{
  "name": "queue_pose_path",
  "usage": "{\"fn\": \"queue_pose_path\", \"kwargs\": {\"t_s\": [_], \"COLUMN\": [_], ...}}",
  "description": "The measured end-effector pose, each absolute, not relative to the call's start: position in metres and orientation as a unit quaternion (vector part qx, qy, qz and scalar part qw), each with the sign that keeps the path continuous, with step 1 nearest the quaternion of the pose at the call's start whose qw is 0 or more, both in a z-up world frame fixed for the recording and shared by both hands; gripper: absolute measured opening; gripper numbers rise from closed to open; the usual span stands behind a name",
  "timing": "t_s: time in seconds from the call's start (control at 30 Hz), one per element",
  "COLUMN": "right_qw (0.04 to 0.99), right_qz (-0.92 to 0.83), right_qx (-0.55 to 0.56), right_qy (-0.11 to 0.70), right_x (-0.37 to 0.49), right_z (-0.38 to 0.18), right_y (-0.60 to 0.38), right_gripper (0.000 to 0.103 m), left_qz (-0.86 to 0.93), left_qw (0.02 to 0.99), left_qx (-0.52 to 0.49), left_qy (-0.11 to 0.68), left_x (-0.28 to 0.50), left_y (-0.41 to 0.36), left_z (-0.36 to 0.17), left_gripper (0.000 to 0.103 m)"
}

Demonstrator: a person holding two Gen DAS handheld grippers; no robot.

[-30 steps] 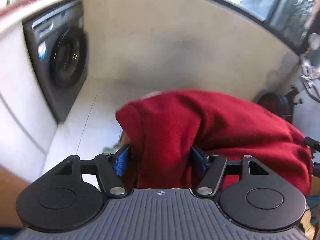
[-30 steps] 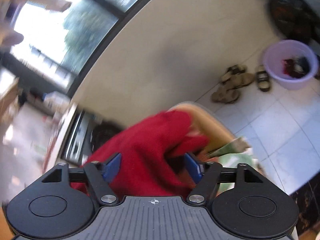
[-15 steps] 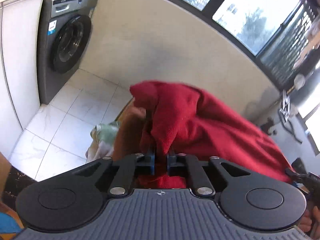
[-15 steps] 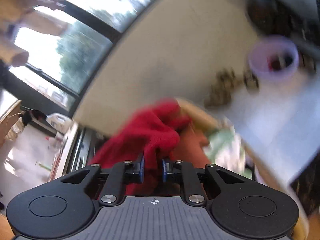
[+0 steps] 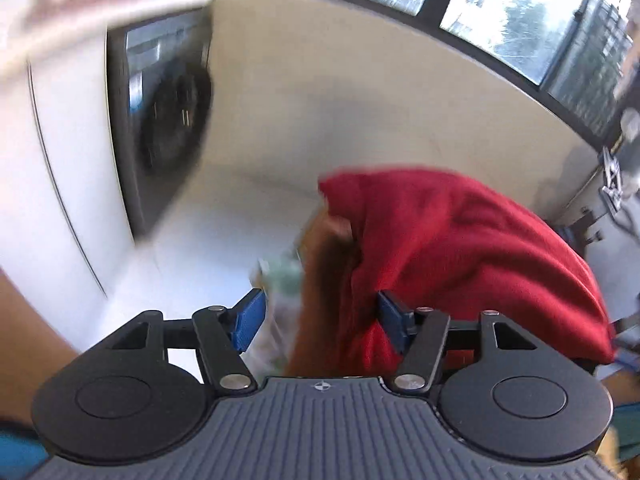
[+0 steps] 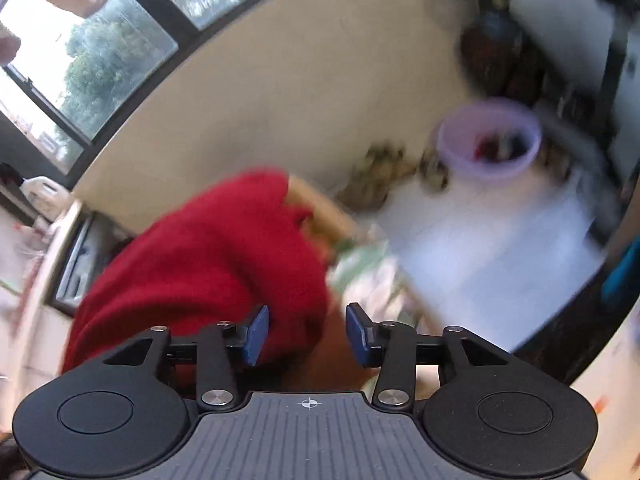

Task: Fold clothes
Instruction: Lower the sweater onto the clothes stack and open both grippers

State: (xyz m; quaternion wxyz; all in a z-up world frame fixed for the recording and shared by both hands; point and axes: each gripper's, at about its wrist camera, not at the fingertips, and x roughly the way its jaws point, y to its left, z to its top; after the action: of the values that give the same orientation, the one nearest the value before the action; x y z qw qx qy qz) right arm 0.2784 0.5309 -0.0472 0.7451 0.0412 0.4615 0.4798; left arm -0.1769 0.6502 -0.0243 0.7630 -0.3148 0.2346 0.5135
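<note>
No legible writing; fingers of both grippers parted, opening around red garment [image 5: 460, 248], unclamped.

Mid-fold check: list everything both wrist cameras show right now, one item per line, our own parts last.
red garment: one, red, bunched on the table just beyond both grippers
pale green cloth: one, green-white, blurred, beside the red garment
wooden table: one, tan, edge showing past the garment
washing machine: one, dark grey, left view, against the white cabinet
purple tub: one, lilac, on the floor, dark and red items inside
sandals: blurred, count unclear, brown, on the floor by the tub
windows: dark frames, above the beige wall
left gripper: black, blue fingers, jaws opening, garment fold at one pad
right gripper: black, blue fingers, jaws opening, garment edge between them, not pinched
</note>
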Motion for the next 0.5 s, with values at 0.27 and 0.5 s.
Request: {"fn": "queue_pose_path", "kwargs": {"t_s": [0.27,0.5], "right_qw": [0.755,0.722], "right_qz": [0.549,0.604], "right_qx": [-0.005,-0.121], "right_qy": [0.359,0.315], "right_x": [0.239,0.195], "right_z": [-0.024,-0.050], "right_y": [0.583,0.626], "right_gripper": [0.071,0.077], "left_qz": [0.469,0.469], "left_qw": [0.823,0.808], "left_qx": [-0.196,-0.222], "left_qy": [0.254,0.279], "left_x": [-0.091,-0.072], "left_y": [0.648,0.666], "left_z": [-0.008,-0.049], "left_gripper": [0.079,0.102]}}
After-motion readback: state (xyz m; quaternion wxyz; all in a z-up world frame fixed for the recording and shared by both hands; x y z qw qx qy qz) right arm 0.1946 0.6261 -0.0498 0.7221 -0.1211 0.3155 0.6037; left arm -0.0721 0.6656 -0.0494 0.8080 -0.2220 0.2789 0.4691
